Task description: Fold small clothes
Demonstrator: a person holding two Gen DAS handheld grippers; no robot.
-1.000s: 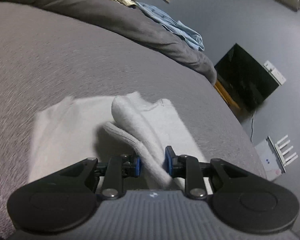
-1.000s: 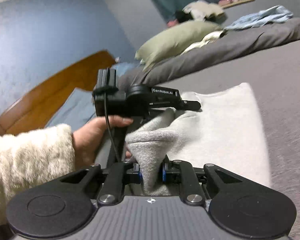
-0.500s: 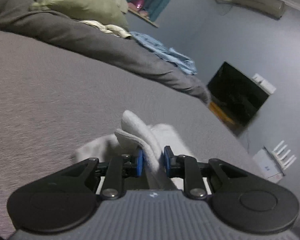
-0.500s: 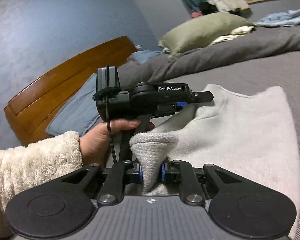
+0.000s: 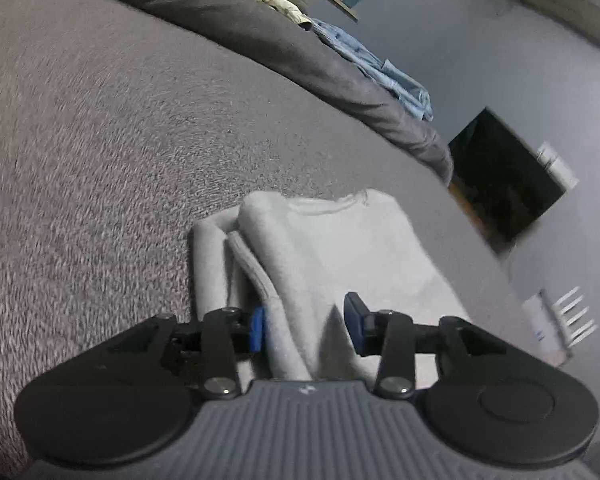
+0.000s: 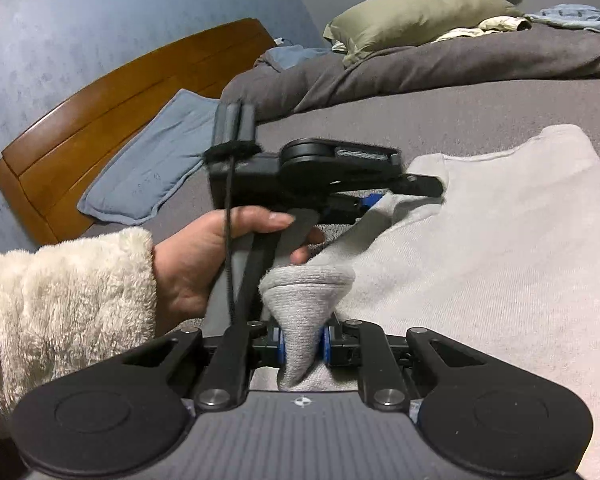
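A small light grey sweatshirt (image 5: 340,248) lies on the grey bed cover, its left side folded over the body. My left gripper (image 5: 306,326) is open, its jaws spread around the folded edge, which rests against the left pad. In the right wrist view the same sweatshirt (image 6: 500,240) spreads to the right. My right gripper (image 6: 302,346) is shut on a bunched grey fold of the sweatshirt (image 6: 304,304). The left gripper (image 6: 404,196) shows there, held by a hand in a cream fleece sleeve, with its tips at the garment's far edge.
A grey bed cover (image 5: 120,140) lies under everything. A rolled dark duvet (image 6: 460,64), an olive pillow (image 6: 412,12) and blue clothes (image 5: 380,72) lie at the far side. A wooden headboard (image 6: 120,92) and a blue pad (image 6: 152,168) are at left. A dark TV (image 5: 508,184) stands beyond the bed.
My left gripper has opened and let go of the folded edge, which now lies over the sweatshirt body. My right gripper still holds its fold, lower toward the bed.
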